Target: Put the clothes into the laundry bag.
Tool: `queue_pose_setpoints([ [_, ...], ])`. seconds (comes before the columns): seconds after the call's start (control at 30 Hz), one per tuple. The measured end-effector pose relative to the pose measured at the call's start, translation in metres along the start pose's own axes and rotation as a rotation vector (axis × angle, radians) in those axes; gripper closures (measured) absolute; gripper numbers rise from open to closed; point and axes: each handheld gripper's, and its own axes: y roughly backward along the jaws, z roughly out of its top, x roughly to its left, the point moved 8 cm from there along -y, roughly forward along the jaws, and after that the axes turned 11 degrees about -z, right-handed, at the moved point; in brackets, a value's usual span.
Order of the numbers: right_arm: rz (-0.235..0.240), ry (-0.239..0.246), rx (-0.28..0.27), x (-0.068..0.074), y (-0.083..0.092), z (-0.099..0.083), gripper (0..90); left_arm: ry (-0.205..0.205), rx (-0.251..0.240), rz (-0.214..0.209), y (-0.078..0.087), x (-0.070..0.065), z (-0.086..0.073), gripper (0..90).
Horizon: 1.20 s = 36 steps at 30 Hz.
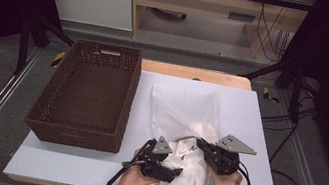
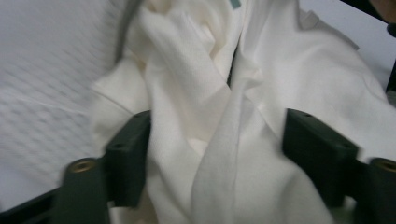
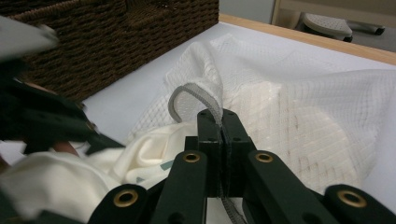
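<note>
White cloth (image 1: 188, 177) lies crumpled at the lower middle of the high view, partly inside a mesh bag (image 1: 185, 108). My left gripper (image 2: 217, 154) stands open around its folds, not pressing. My right gripper (image 3: 222, 130) is closed on the bag's grey edge band (image 3: 194, 95).

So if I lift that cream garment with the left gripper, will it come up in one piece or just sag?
Probably sag: the cream garment lies in soft, crumpled folds, so it looks floppy. The left gripper straddles a bunched ridge with jaws apart, so a pinch likely takes only that fold. Part seems tucked into the mesh bag, which the right gripper holds by its grey edge; expect drag.
</note>
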Motion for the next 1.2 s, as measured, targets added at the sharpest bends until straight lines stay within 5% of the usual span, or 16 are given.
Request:
queue_pose_setpoints([
  [0.1, 0.001, 0.0, 0.004, 0.001, -0.002, -0.001, 88.8, -0.025, 0.001, 0.041, -0.001, 0.002, 0.004, 62.6],
  [0.17, 0.002, -0.001, 0.004, 0.001, -0.002, -0.001, 88.8, -0.069, 0.004, 0.069, 0.002, -0.001, 0.008, 72.1],
  [0.4, 0.007, -0.007, -0.006, 0.0, 0.002, 0.001, 88.8, -0.15, -0.069, 0.071, 0.02, -0.02, 0.044, 75.5],
  [0.6, 0.021, -0.021, -0.049, 0.001, 0.008, 0.007, 88.8, -0.178, 0.009, 0.126, -0.014, -0.005, 0.058, 73.8],
  [0.73, 0.026, -0.017, -0.054, 0.002, 0.01, 0.009, 88.8, -0.154, 0.041, 0.141, -0.038, 0.015, 0.054, 67.3],
  [0.83, 0.014, -0.014, -0.036, 0.001, 0.007, 0.006, 88.8, -0.143, 0.034, 0.133, -0.036, 0.016, 0.054, 60.6],
  [1.03, 0.002, -0.014, -0.021, -0.001, 0.006, 0.003, 88.8, -0.111, 0.012, 0.091, -0.004, 0.008, 0.043, 20.2],
  [1.2, 0.004, -0.014, -0.02, -0.001, 0.006, 0.002, 88.8, -0.044, -0.021, 0.066, 0.022, 0.009, 0.016, 12.0],
])
